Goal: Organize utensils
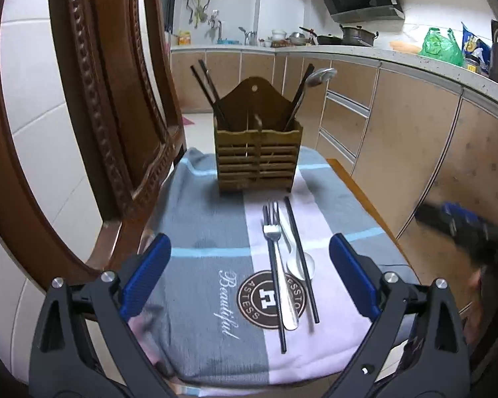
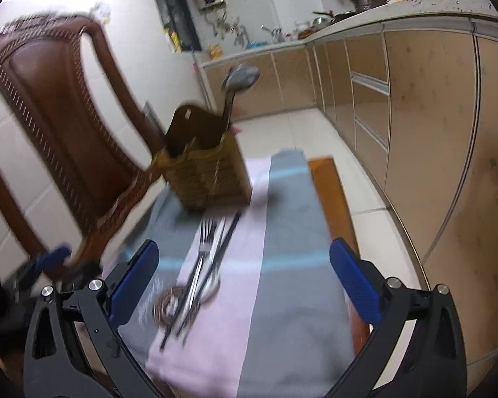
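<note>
Far left, a carved wooden chair [image 1: 93,106], its back rising beside a cloth-covered table.

Left gripper [image 1: 249,275], jaws spread wide and released, nothing between the blue pads [image 1: 146,275]; poised low over the near end of a towel [image 1: 202,232] in grey, pink and pale-blue stripes.

On the towel's pink band, between the two pads in the left wrist view: a fork [image 1: 273,232], tines toward the far end; a spoon [image 1: 298,263] just beside it, bowl toward the near end; two black chopsticks [image 1: 300,258], one on each side of that pair, all lying close together lengthwise and partly over a round brown logo [image 1: 254,301].

Beyond them, at the towel's far end, a slatted wooden utensil holder [image 1: 257,162], upright, apart from the loose cutlery. In its left compartment, dark chopsticks [image 1: 207,89] leaning left; in its right compartment, a metal ladle [image 1: 315,78] leaning right.

Right gripper [image 2: 244,280], likewise parted and unclenched, gripping nothing, over the towel's grey right-hand stripe; view blurred. Cutlery bundle left of its centre, holder further back. Also visible as a blurred dark and blue shape at the right edge of the left wrist view.

Far right, beige kitchen cabinets [image 1: 415,139] under a speckled counter bearing pots and a green plastic bag [image 1: 440,44].
</note>
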Available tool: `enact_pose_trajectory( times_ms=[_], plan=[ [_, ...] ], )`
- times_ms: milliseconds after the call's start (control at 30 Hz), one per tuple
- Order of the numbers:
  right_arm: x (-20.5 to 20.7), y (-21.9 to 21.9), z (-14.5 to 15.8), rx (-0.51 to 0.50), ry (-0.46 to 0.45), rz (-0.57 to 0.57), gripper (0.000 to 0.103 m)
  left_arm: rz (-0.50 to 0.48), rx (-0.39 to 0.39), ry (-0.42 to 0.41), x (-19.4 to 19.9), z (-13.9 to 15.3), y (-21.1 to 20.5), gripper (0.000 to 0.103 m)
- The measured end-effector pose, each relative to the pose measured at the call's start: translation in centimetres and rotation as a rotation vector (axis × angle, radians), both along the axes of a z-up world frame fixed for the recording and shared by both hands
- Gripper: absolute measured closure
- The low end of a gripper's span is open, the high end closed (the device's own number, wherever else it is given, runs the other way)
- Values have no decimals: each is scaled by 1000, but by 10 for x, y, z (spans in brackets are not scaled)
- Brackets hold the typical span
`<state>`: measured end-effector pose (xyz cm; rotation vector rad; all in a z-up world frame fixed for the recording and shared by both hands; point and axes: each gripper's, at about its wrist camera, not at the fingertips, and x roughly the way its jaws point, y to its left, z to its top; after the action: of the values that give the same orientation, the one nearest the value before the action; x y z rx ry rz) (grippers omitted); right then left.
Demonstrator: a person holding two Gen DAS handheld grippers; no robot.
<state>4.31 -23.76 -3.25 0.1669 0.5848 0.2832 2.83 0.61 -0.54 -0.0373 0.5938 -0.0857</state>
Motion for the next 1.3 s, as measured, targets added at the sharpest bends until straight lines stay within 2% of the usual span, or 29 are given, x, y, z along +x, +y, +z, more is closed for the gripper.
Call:
enact_pose_trajectory(
  times_ms=[167, 233, 1100, 1200, 1300],
  plan=[
    [-16, 15, -8, -49, -20, 29, 3, 6, -40, 13, 6, 5, 5, 8],
    [-16, 16, -7, -60, -36, 22, 3, 7, -33, 4, 7, 7, 2, 8],
    [-10, 12, -11, -36, -8, 26, 3, -3, -18, 24, 12, 0, -1, 8],
    [-10, 13, -10, -37, -9, 31, 3, -6, -22, 20, 12, -1, -2, 10],
    [-11, 13, -9, -33, -12, 36, 3, -24, -41, 34, 15, -2, -1, 17]
  ],
)
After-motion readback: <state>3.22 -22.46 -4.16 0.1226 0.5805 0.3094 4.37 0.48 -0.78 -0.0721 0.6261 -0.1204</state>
